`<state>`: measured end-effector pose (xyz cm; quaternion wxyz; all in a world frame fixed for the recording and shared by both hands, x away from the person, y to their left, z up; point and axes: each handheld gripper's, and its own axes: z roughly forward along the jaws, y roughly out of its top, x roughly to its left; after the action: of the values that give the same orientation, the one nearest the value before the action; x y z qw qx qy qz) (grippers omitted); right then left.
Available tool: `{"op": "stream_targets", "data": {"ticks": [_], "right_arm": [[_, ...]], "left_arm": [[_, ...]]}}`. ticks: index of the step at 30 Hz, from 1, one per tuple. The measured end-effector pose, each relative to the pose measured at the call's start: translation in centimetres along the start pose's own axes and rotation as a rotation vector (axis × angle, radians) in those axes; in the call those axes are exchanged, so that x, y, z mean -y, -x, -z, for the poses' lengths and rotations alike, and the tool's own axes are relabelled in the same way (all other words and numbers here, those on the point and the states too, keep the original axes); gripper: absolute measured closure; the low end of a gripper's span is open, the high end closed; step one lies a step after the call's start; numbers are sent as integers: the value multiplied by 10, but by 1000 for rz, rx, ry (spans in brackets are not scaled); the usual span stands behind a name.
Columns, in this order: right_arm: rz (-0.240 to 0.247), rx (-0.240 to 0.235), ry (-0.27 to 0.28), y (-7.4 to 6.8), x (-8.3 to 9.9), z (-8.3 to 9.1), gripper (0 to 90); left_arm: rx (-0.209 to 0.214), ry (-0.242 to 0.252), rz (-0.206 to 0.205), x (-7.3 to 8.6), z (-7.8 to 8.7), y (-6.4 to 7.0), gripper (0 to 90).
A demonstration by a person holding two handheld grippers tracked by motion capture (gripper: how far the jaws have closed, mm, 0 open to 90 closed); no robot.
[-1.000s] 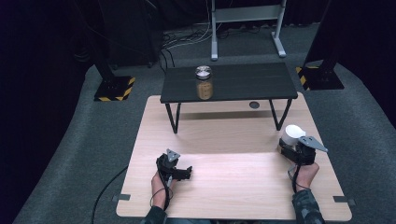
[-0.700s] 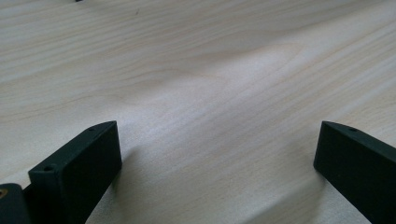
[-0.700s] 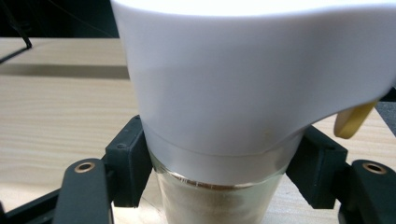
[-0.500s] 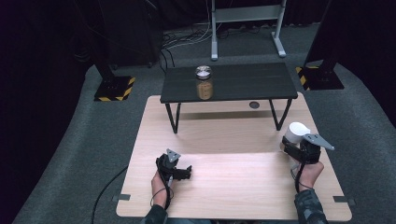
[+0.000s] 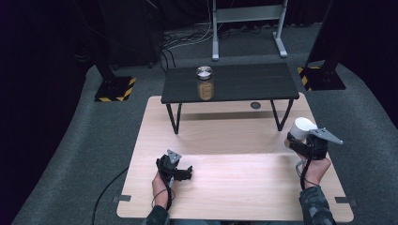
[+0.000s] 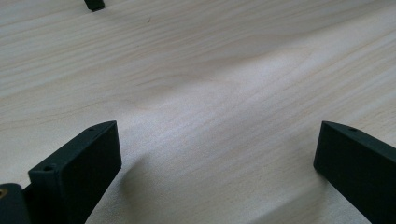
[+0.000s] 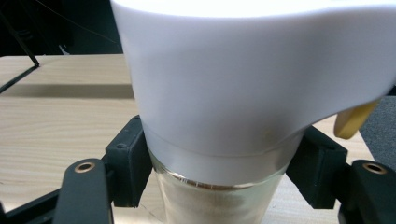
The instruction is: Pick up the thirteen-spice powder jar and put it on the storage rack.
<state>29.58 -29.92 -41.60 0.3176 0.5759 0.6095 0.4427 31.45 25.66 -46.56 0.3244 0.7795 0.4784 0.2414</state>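
— What's the person holding there on the right?

— The right gripper has its jaws clamped on a glass jar with a white lid, down at the glass just under the lid. From above it sits near the right edge of the wooden table, apparently lifted a little, though I cannot be sure it is clear of the wood.

— And the other hand?

— The left gripper rests low over the near left of the table, jaws wide apart, nothing between them.

— So how should the carry go?

— Keep the jar upright, I'd say, and keep the squeeze steady; the grip is on smooth glass, so a tilt might let it slip. If it is bound for the black side table, where a second jar already stands, it wants lifting well over that edge before going forward, and setting down apart from the other jar.

— Does the close camera add anything?

— Plenty. The right gripper view shows pale powder inside the glass and a yellowish tab poking out under the lid's right side, which the high view is too far off to show. The high view gives the layout: both tables, the second jar, both forearms. The left gripper view shows bare wood grain between its spread jaws.
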Motion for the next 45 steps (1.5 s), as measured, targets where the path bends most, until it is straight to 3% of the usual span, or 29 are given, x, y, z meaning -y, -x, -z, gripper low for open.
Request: {"op": "stream_targets", "data": {"ticks": [19, 45], "right_arm": [[38, 14, 18, -9, -48, 17, 304], [61, 11, 37, -10, -80, 21, 305]], "left_arm": [[-2, 0, 6, 0, 0, 0, 3], [-5, 2, -6, 0, 0, 1, 3]]}}
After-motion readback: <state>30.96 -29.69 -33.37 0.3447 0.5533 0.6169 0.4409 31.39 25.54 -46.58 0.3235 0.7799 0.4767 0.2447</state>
